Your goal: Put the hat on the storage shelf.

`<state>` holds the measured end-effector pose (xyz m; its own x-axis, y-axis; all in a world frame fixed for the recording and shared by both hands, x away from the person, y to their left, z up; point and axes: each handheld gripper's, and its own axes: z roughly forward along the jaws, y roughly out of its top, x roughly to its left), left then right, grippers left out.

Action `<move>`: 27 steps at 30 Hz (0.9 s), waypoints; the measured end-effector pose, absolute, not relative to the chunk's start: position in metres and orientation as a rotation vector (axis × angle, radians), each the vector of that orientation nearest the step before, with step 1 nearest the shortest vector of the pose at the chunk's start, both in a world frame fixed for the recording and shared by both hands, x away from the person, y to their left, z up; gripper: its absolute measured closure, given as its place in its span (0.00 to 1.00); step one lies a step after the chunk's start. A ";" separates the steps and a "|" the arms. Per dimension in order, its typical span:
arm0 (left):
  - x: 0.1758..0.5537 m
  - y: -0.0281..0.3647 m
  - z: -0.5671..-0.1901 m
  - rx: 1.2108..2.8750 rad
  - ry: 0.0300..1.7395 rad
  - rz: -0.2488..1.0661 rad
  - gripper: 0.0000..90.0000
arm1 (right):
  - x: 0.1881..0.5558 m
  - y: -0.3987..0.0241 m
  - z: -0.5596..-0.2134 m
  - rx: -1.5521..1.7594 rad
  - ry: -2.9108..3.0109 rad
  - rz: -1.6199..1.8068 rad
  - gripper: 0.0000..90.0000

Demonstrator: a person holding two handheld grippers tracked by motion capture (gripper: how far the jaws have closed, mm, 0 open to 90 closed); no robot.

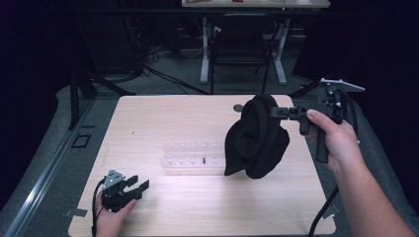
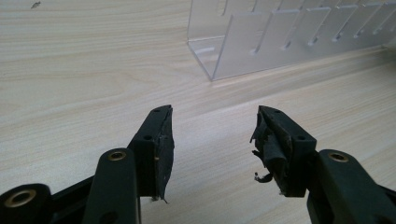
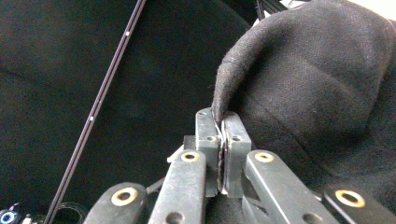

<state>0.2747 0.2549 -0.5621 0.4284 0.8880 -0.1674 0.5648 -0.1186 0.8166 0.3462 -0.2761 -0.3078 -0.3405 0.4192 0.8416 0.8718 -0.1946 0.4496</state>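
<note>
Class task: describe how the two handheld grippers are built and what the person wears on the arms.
Both grippers, left and right, are black, with brass-coloured rivets, a grey three-cornered plate on top and a trailing black cable. The right has a pistol-style handle. Both forearms are bare, no sleeves.

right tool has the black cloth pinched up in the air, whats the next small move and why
Probably bring the left tool up toward the hanging lower edge of the black cloth. The right tool is shut on one edge, so the cloth dangles bunched above the table, partly over the clear rack. The left tool rests open at the near left corner, holding nothing, free to take a second hold.
</note>
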 end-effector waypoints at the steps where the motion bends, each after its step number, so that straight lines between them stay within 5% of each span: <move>1: 0.275 0.255 -0.562 1.803 1.248 0.462 0.52 | 0.349 -0.272 -0.308 -1.501 -1.682 -1.550 0.98; 27: 0.277 0.255 -0.562 1.811 1.240 0.457 0.52 | 0.386 -0.226 -0.310 -1.516 -1.717 -1.523 0.98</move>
<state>0.2766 0.2548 -0.5623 0.4363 0.8842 -0.1665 0.5653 -0.1254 0.8153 0.3864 -0.2256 -0.3100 -0.3397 0.4512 0.8252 0.8732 -0.1747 0.4550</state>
